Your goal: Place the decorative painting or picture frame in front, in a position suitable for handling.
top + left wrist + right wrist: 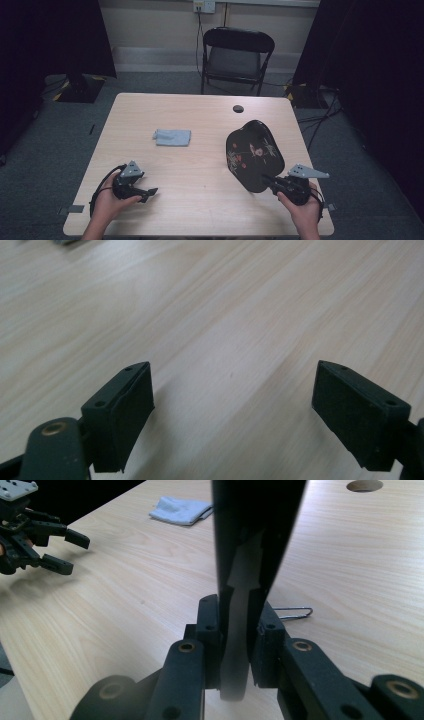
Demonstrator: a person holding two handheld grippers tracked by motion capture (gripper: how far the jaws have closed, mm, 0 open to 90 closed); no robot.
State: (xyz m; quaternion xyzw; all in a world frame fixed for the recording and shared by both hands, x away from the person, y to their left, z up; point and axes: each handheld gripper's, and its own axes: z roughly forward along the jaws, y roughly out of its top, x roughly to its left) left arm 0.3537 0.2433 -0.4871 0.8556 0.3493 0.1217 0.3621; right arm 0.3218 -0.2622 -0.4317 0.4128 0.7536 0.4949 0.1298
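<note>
A black lacquered tray (254,152) painted with flowers stands tilted up on its edge at the right of the table (200,110). My right gripper (270,181) is shut on its near rim. In the right gripper view the tray's thin edge (255,530) rises between the two pads of my right gripper (237,625). My left gripper (150,194) rests low near the front left of the table, open, with bare wood between its jaws (232,410). It also appears far off in the right gripper view (65,550). A folded blue-grey cloth (172,137) lies flat left of the tray.
A round cable hole (238,108) sits near the table's far edge. A thin bent wire (294,612) lies on the wood just right of the tray. A black folding chair (237,57) stands beyond the table. Dark curtains hang at both sides.
</note>
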